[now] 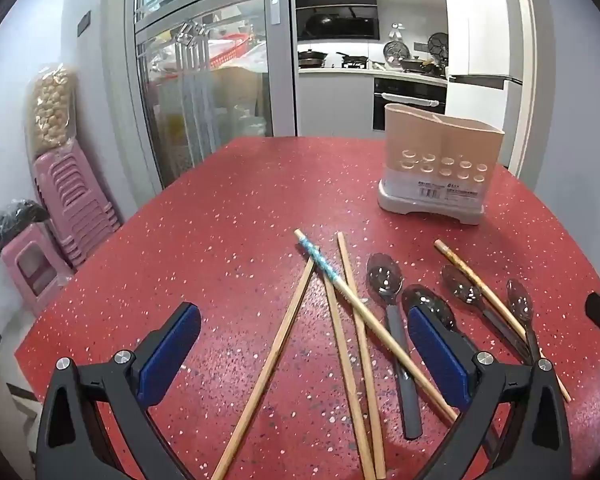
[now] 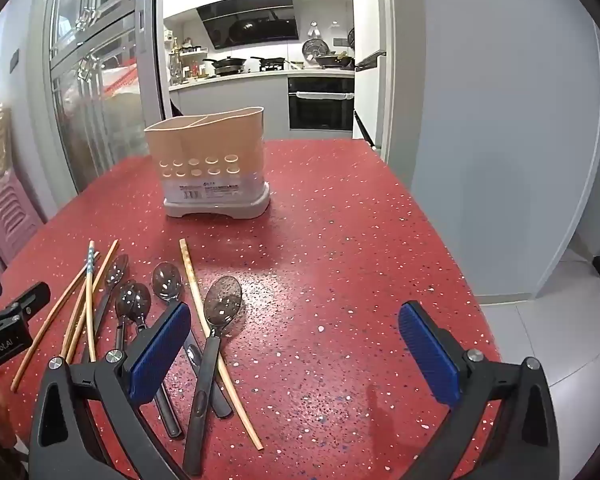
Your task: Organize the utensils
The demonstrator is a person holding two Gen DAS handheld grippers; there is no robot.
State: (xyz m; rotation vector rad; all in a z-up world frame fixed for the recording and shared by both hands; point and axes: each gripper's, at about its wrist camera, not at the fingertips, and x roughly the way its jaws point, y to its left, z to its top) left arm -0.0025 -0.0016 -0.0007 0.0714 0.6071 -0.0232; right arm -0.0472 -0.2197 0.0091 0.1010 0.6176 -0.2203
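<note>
Left wrist view: the left gripper [image 1: 304,340] hung released, jaws wide apart, nothing between the blue pads [image 1: 172,352], above the red speckled table [image 1: 220,240]. Under it lay crossed wooden chopsticks [image 1: 288,328], one with a blue patterned end [image 1: 320,260]. Just right of them were dark spoons [image 1: 384,280] w/ grey handles, and another patterned chopstick [image 1: 480,284] lay across them. The beige utensil holder [image 1: 440,160] stood upright farther back on the right, apart from the rest.

Right wrist view: the right gripper [image 2: 296,344] was also released and held nothing; it hovered over bare table. The spoons [image 2: 220,304] and chopsticks [image 2: 80,308] lay at left, approx. four spoons, some partly hidden. The holder [image 2: 212,164] looked empty, but its inside was hardly seen.
</note>
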